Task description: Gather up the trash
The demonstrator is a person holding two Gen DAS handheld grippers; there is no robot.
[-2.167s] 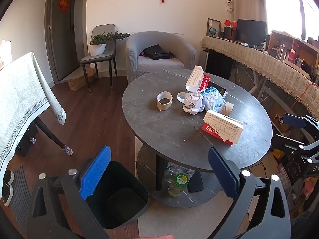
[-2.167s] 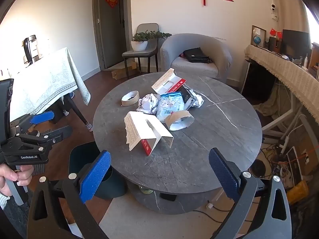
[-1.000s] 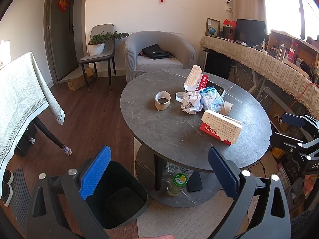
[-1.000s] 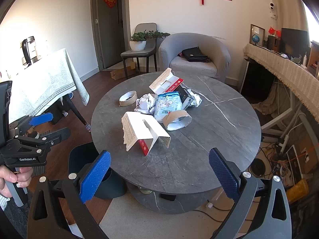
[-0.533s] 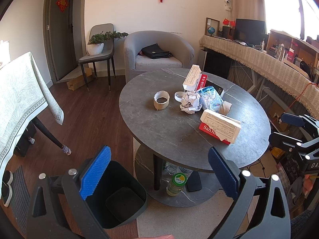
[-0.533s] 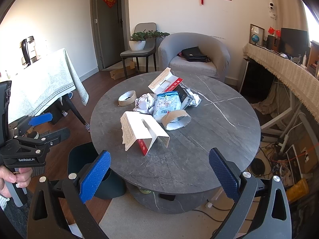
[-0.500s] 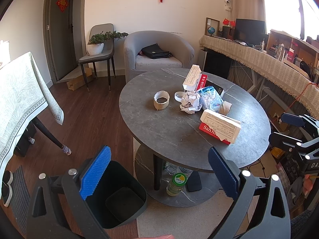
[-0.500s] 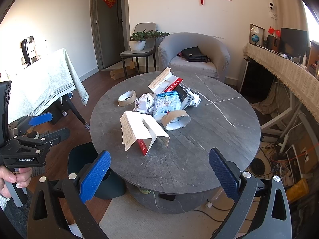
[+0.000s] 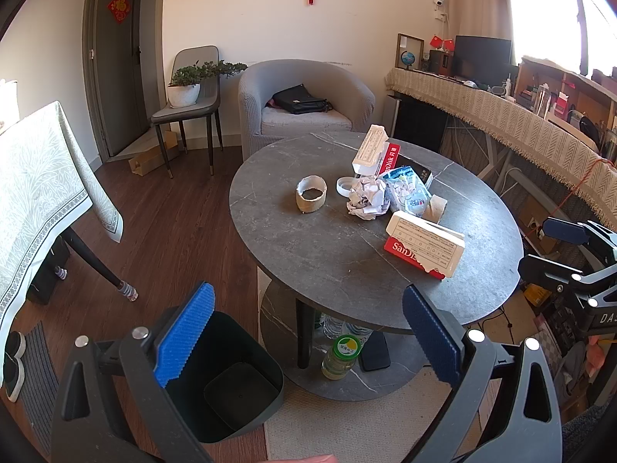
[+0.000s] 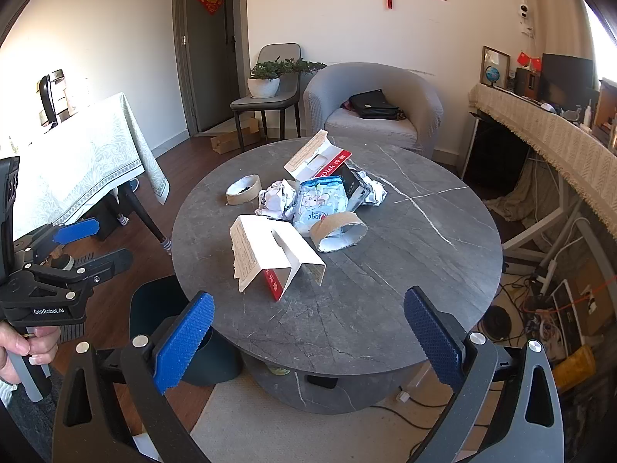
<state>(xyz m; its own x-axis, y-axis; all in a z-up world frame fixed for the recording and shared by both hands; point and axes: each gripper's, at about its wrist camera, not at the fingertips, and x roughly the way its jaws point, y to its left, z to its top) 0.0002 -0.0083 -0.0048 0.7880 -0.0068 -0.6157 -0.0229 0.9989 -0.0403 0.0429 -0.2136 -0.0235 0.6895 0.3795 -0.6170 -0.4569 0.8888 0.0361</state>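
Crumpled paper (image 9: 366, 197), torn boxes (image 10: 275, 256) — heaped on the round table (image 10: 405, 270).

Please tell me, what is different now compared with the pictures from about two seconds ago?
Almost nothing. Both views drifted slightly, so the table sits a touch lower left in frame; the trash on it did not move. Nothing was gripped or released: left tongs and right tongs are open and empty. The bin stands on the floor as before.

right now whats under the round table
On the lower shelf under the round table: a green-capped bottle, clear bottles behind it and a flat black item. The tabletop hides anything farther back.
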